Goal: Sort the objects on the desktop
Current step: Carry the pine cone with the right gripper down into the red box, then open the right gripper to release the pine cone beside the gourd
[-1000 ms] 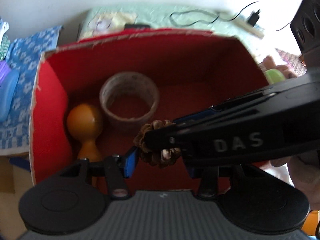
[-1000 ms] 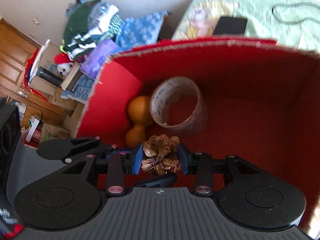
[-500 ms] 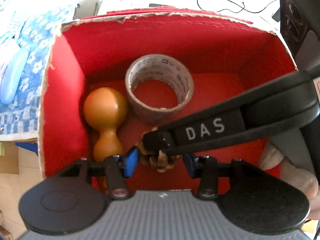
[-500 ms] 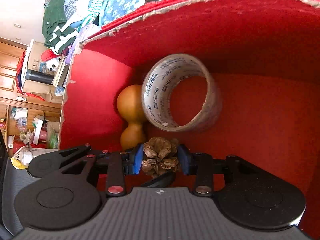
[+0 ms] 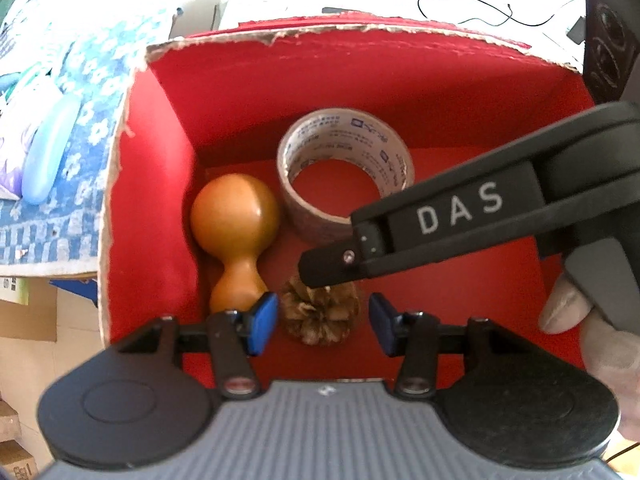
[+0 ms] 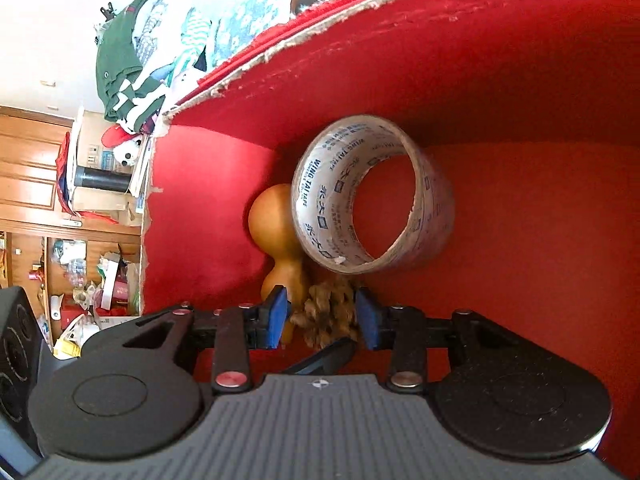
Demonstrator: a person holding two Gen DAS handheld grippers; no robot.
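A red box (image 5: 168, 184) holds an orange gourd (image 5: 234, 232), a tape roll (image 5: 344, 168) and a brown pine cone (image 5: 320, 316). The pine cone lies on the box floor beside the gourd's narrow end. My left gripper (image 5: 323, 324) is open, its blue pads either side of the cone without touching it. My right gripper (image 6: 323, 318) is open around the pine cone (image 6: 328, 314), with gaps at both pads. In the left wrist view the right gripper's black finger (image 5: 340, 264) reaches in from the right just above the cone. The gourd (image 6: 276, 240) and tape roll (image 6: 372, 196) lie just beyond the right gripper.
The box's torn cardboard rim (image 5: 120, 160) stands to the left. A blue patterned cloth (image 5: 60, 184) with a pale blue object lies left of the box. A black speaker (image 5: 608, 40) stands at the back right. Clothes and shelves (image 6: 80, 200) fill the room left of the box.
My right gripper carried the pine cone down into the box and opened. The cone now rests on the box floor. Both cameras moved lower and closer to the box.
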